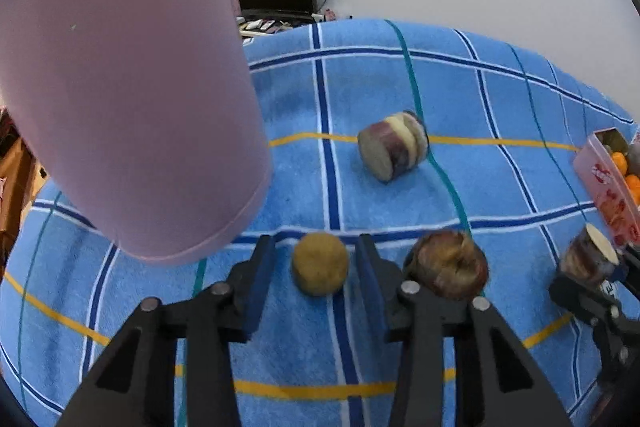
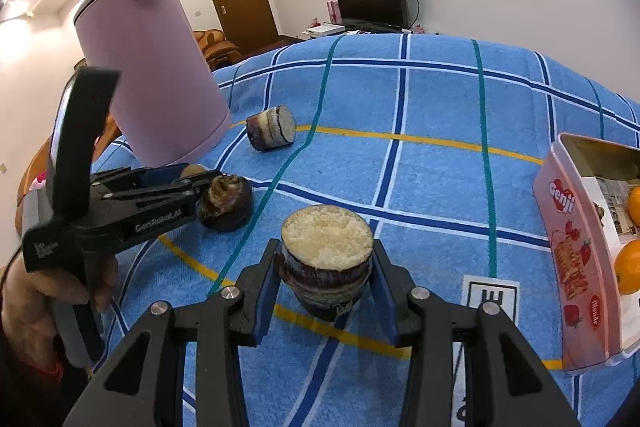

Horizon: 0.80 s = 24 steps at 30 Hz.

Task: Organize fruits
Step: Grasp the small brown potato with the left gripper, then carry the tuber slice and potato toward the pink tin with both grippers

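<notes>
A small tan round fruit (image 1: 320, 263) lies on the blue checked cloth (image 1: 400, 83) between the fingers of my left gripper (image 1: 315, 242). A gap shows on each side of it, so that gripper is open. Just right of it sits a dark brown round fruit (image 1: 448, 267), which in the right wrist view (image 2: 226, 203) touches the left gripper's (image 2: 200, 181) outer finger. My right gripper (image 2: 325, 247) is shut on a cut purple-skinned fruit piece (image 2: 328, 239) with its pale cut face up. A second cut piece (image 2: 272, 133) lies on its side farther back.
A tall pink kettle (image 2: 148, 67) stands at the left, close behind the left gripper. A pink biscuit box (image 2: 568, 239) holding oranges (image 2: 630, 267) is at the right edge. A person's hand (image 2: 28, 303) holds the left gripper's handle. The cloth drops off at the far edge.
</notes>
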### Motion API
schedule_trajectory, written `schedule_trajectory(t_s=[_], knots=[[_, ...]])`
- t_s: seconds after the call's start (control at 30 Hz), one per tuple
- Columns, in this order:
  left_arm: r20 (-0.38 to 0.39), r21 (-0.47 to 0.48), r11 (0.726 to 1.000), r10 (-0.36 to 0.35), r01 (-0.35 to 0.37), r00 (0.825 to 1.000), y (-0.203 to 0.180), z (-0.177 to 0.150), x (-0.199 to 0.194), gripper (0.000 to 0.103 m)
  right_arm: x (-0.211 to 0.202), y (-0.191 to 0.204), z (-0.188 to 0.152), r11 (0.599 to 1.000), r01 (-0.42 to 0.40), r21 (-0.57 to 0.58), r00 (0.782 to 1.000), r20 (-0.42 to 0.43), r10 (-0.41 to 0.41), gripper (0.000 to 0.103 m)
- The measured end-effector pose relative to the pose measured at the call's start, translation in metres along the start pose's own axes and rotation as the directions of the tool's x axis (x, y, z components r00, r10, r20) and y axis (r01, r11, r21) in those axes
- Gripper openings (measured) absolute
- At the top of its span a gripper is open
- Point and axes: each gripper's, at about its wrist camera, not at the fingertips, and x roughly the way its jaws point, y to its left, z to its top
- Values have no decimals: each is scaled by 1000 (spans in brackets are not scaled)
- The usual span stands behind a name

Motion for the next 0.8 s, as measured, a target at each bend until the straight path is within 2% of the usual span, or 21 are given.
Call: schedule_trajectory(t_s=[0.1, 0.13, 0.17, 0.27, 0.33, 0.4, 0.53, 0.63, 0.8], knots=[[4, -36, 999, -32, 32, 999, 8, -2, -2, 39, 0, -1, 0, 1000, -1, 7, 1000, -4, 1, 44], [7, -44, 998, -43, 43, 999, 11, -3, -3, 30, 1, -1, 0, 1000, -2, 6, 1000, -5, 2, 44], [13, -49, 997, -51, 52, 999, 13, -4, -4, 28, 0, -1, 0, 1000, -1, 4, 1000, -3, 1, 44], [47, -64, 997, -42, 45, 998, 16, -5, -11, 28, -4, 1, 0, 1000, 7, -6, 1000, 23, -7, 44], [109, -77, 996, -30, 39, 994, 19, -10, -26, 28, -9, 3, 0, 1000, 21, -22, 999, 50, -20, 44], [184, -92, 995, -16, 33, 983, 19, -12, -40, 28, -14, 7, 1, 998, 39, -46, 996, 88, -35, 44], [281, -130, 991, 23, 15, 960, 9, -15, -59, 28, -23, 10, 2, 995, 61, -77, 988, 147, -49, 44], [325, -115, 993, 50, -13, 944, -8, -19, -69, 28, -31, 12, 3, 989, 107, -103, 976, 202, -84, 44], [353, -76, 995, 85, -62, 932, -40, -23, -79, 28, -42, 19, 2, 969, 188, -160, 949, 283, -138, 44]])
